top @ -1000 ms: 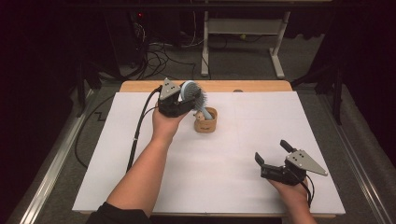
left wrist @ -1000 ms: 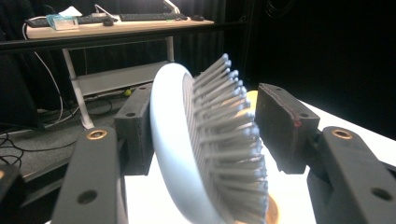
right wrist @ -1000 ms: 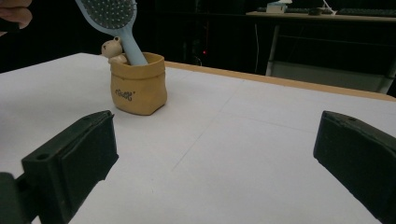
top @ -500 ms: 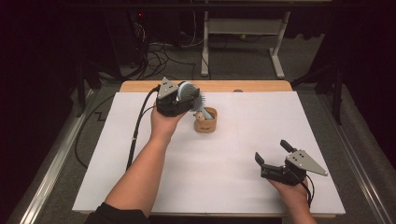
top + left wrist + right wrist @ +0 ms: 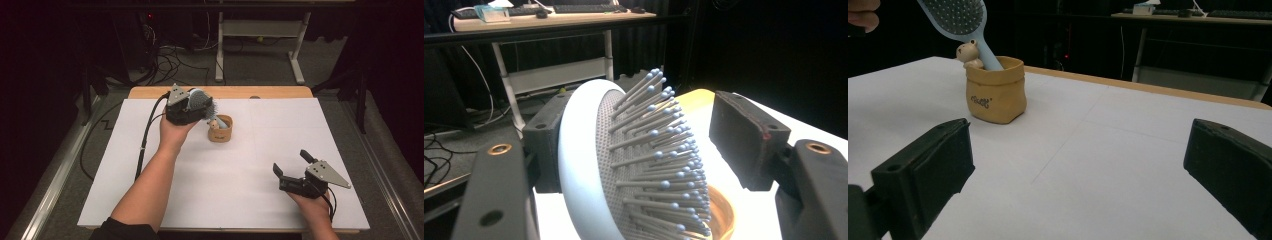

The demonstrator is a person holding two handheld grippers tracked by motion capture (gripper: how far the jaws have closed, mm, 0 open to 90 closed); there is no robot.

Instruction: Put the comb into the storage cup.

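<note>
A pale blue hairbrush [image 5: 204, 100] stands tilted with its handle in a small tan pot [image 5: 220, 129] at the back middle of the table. My left gripper [image 5: 196, 111] is at the brush head and its jaws have just been opening. In the left gripper view the brush [image 5: 644, 165] leans its back on the left jaw, while the right jaw stands apart from the bristles; the pot rim [image 5: 721, 215] shows below. My right gripper [image 5: 291, 162] rests open at the front right, nothing between its jaws. From the right gripper [image 5: 1083, 150] I see the pot [image 5: 997, 92] and brush [image 5: 955, 15].
White paper [image 5: 230, 190] covers the wooden table [image 5: 280, 92]. A little bear figure [image 5: 968, 52] sits on the pot's rim beside the brush handle. Behind the table stand a white desk frame [image 5: 260, 30] and loose cables [image 5: 170, 60] on the floor.
The left jaws have spread a little around the brush head. Both hands have kept their places, and the brush still stands in the pot.
</note>
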